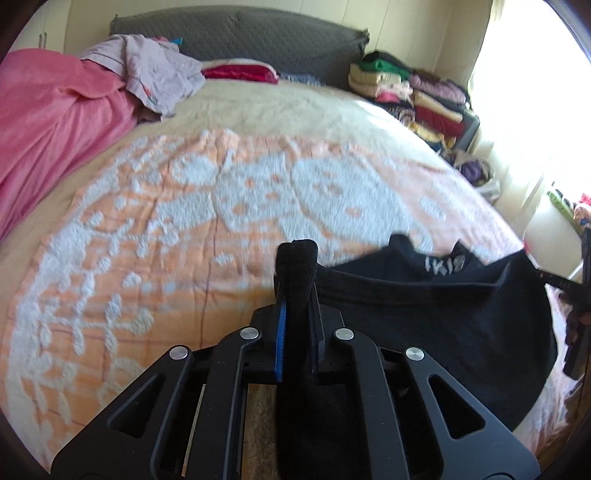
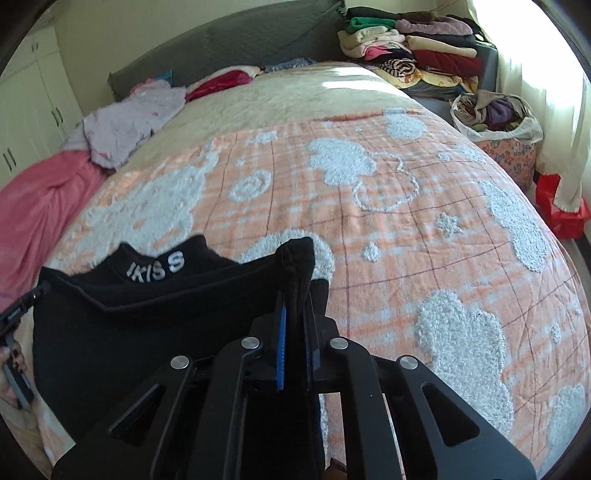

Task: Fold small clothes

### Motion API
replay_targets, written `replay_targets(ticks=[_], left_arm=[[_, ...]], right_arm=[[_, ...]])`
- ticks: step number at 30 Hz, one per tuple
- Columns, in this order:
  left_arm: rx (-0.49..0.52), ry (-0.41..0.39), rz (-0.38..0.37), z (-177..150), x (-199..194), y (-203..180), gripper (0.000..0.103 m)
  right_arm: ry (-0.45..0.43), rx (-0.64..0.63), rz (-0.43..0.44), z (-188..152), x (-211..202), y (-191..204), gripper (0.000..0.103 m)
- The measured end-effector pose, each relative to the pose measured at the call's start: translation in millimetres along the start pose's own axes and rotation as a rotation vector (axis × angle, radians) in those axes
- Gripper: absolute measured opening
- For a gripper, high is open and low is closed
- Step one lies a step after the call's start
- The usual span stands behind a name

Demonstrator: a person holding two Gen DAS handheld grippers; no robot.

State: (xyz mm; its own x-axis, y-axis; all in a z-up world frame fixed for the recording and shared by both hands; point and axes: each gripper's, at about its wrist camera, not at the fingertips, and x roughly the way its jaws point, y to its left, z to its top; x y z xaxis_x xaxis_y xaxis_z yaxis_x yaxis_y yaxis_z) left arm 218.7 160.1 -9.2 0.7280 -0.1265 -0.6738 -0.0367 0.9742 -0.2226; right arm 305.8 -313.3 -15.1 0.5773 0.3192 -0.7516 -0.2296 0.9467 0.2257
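Both claws—left claw [image 1: 295, 254], right claw [image 2: 295, 254]—clamped the black knit garment [image 2: 147, 314] low in frame; folding looked barely begun.

Left claw [image 1: 295, 273] clamped; right claw [image 2: 295, 280] clamped.

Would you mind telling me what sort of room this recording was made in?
Almost certainly a home bedroom: a wide bed under an orange and white blanket, a grey padded headboard behind it, and stacks of folded clothes in the corner by a sunlit curtain.
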Motion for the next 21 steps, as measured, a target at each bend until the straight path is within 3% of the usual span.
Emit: replay_targets(ticks=[5,10,21], left_arm=[[-0.051,0.008,-0.019,2,11,9,0.004],[-0.055,0.088,0.031,-14,39,12,0.007],[-0.019,0.112,0.086,-18,28,6,0.016]], right_arm=[[0.023,0.073,-0.011,-2,15,-15,0.006],[0.058,0.059,-0.05,-9,30,-15,0.008],[0.045,0.064,-0.096,-14,24,-18,0.027]])
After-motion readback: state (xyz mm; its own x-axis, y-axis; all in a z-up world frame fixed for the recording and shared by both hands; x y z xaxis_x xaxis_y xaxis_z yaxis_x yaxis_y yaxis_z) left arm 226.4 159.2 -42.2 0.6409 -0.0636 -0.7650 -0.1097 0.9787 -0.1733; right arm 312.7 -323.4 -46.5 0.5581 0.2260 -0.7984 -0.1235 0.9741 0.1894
